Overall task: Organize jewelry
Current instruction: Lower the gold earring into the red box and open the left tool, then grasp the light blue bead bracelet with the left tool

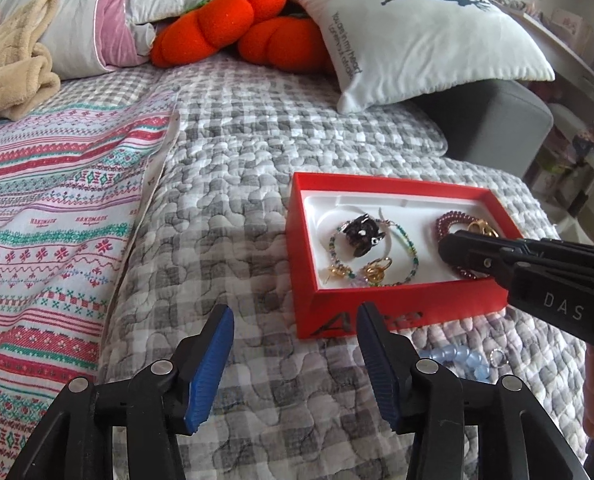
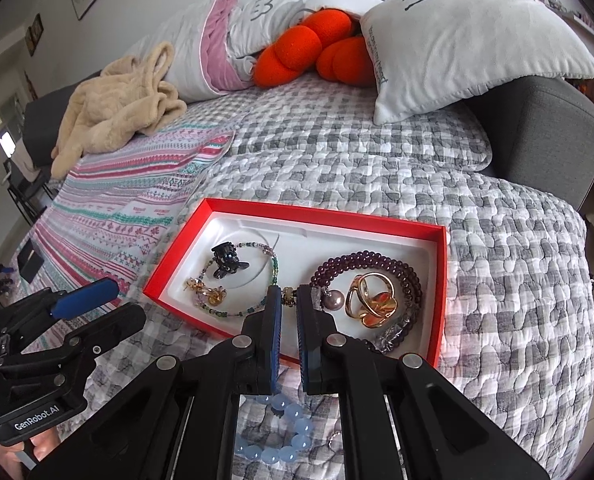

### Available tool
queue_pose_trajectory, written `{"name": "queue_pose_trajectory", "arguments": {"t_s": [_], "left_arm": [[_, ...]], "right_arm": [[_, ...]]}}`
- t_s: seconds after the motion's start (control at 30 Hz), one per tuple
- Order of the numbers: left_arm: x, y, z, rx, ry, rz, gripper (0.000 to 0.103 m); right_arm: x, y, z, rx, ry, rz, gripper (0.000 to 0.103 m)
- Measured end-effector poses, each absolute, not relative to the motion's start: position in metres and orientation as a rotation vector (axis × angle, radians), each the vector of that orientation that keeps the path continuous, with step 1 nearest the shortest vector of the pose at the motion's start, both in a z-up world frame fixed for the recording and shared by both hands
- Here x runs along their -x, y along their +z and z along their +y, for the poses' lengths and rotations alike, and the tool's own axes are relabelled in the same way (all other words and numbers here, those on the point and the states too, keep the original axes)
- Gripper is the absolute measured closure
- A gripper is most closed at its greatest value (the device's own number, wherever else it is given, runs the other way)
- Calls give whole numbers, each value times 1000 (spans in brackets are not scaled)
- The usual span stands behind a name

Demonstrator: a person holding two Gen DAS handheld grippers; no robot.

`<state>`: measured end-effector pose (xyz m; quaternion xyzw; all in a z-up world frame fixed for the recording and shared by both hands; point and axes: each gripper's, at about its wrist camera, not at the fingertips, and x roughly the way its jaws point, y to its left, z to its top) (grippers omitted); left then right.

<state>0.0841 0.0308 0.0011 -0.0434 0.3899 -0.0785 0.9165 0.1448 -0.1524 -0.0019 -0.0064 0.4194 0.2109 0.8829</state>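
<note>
A red box with a white lining lies on the checked quilt. It holds a black claw clip, a multi-coloured bead necklace, gold earrings, a dark red bead bracelet and a gold ring. My right gripper hangs over the box's near edge, shut on a small gold beaded piece. My left gripper stands open before the box's front left corner, nothing between its blue pads. A pale blue bead bracelet and a small silver ring lie on the quilt.
White pillows and an orange plush line the back. A beige blanket and a striped patterned cloth lie at the left. A grey sofa arm stands at the right.
</note>
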Motion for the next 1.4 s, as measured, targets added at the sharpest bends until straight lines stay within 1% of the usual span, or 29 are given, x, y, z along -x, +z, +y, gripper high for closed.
{"name": "queue_pose_trajectory", "arguments": {"t_s": [0.13, 0.2, 0.23, 0.27, 0.3, 0.33, 0.37, 0.47, 0.6, 0.77, 1.07, 1.4], "left_arm": [[-80, 0, 34, 88, -148, 816, 41], [-78, 1, 35, 90, -145, 817, 35], [-77, 2, 35, 89, -144, 816, 34], [-76, 3, 34, 88, -143, 814, 33], [-75, 3, 34, 85, -143, 813, 30], [-74, 4, 33, 81, -140, 813, 28], [-72, 4, 33, 78, -137, 812, 26], [-69, 4, 31, 71, -131, 818, 24], [-65, 1, 27, 59, -127, 827, 17], [-60, -7, 22, 31, -117, 850, 12], [-51, -17, 12, -5, -140, 878, 10], [-47, -28, -11, -78, -182, 896, 10]], "right_arm": [[-146, 0, -151, 6, 428, 871, 94], [-146, 1, -151, -5, 428, 881, 93], [-145, 2, -151, -8, 429, 881, 90], [-144, 3, -151, -11, 432, 880, 81], [-142, 4, -151, -13, 436, 878, 75], [-140, 6, -152, -17, 439, 873, 63], [-137, 9, -154, -22, 440, 864, 55], [-129, 16, -158, -25, 437, 854, 54], [-120, 22, -166, -24, 417, 851, 54], [-108, 21, -178, 2, 385, 867, 45], [-84, 11, -198, 55, 355, 896, 39], [-75, -2, -225, 77, 303, 927, 38]]}}
